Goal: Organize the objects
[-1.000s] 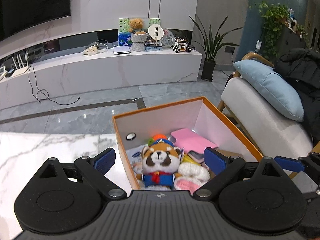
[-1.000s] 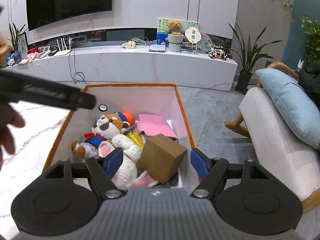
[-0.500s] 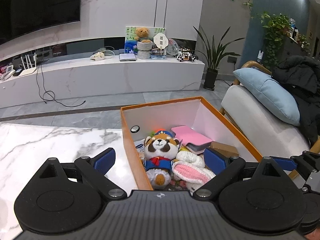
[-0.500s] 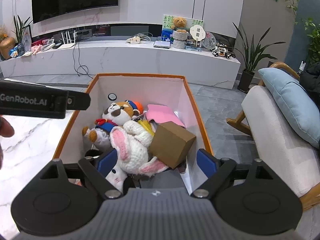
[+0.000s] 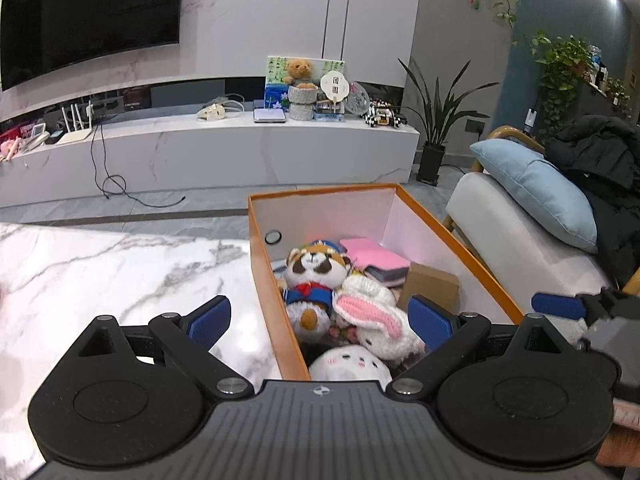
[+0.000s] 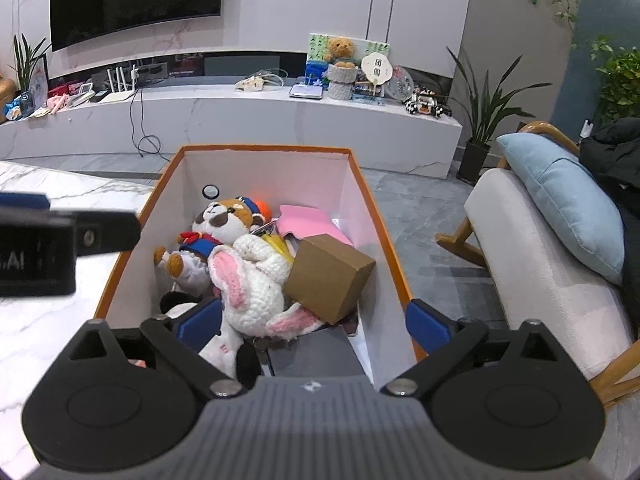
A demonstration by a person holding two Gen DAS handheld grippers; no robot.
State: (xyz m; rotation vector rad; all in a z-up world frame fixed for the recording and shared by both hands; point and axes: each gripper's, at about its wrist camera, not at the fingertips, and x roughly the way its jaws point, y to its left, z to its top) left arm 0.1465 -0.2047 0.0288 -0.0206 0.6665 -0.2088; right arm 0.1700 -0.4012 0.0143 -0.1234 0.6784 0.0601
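An orange box with white inner walls stands at the edge of a marble table. In it lie a red panda plush, a white and pink crochet rabbit, a pink flat item and a small brown carton. My right gripper hangs over the box's near end. Its jaws are opening, and the pads touch nothing. My left gripper is open and empty, straddling the box's left wall.
A white armchair with a blue cushion stands close to the right of the box. A long white TV bench runs along the far wall, with a potted plant beside it. The left gripper's side shows left of the box.
The right jaws have spread wider and the carton lies loose in the box, farther ahead of the fingers. The left gripper has drawn back and leftward from the box.
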